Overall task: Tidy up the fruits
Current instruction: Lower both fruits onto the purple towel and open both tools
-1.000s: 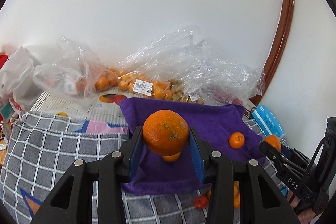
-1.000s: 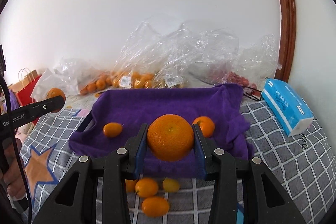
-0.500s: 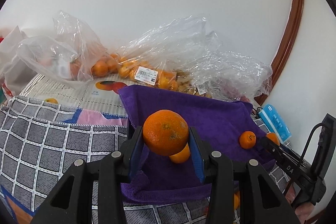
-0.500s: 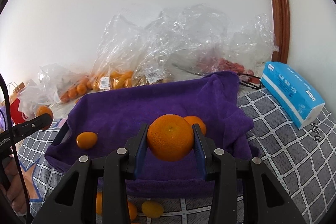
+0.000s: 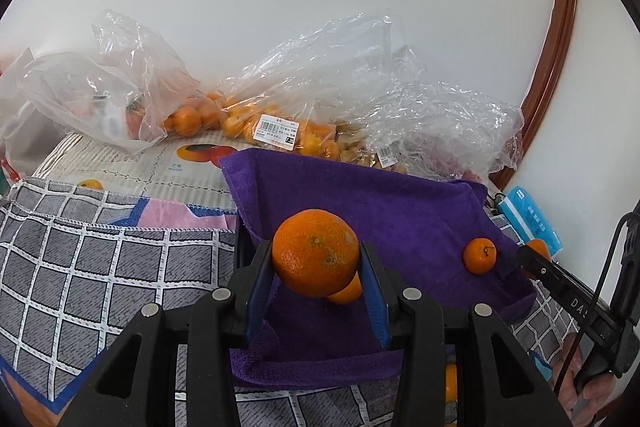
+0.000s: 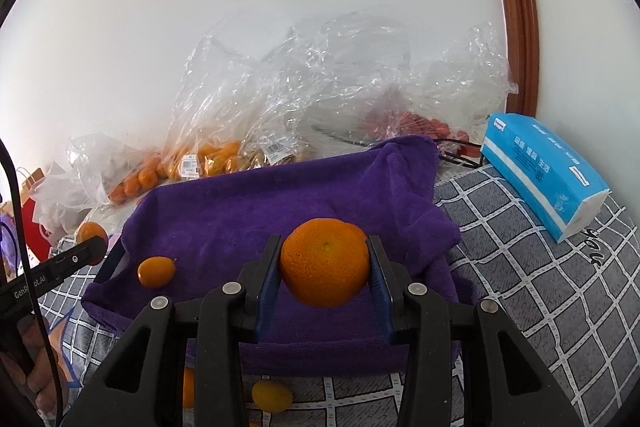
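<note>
Each gripper's fingers [image 5: 256,291] clamp an orange [image 5: 315,252], seemingly above the purple towel [image 5: 400,211].

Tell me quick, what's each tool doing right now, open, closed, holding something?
Left tool: closed on an orange, over the purple cloth.
Right tool: closed on another orange, over that cloth too.

An orange [image 5: 316,258] with a pitted skin sits clamped above the near part of the purple cloth [image 5: 384,211]. A second orange [image 6: 325,269], stem scar facing out, is likewise clamped over the cloth's near middle. On the cloth lie a small mandarin [image 5: 479,255] toward its right edge and an oval kumquat [image 6: 156,271] near its left edge.
</note>
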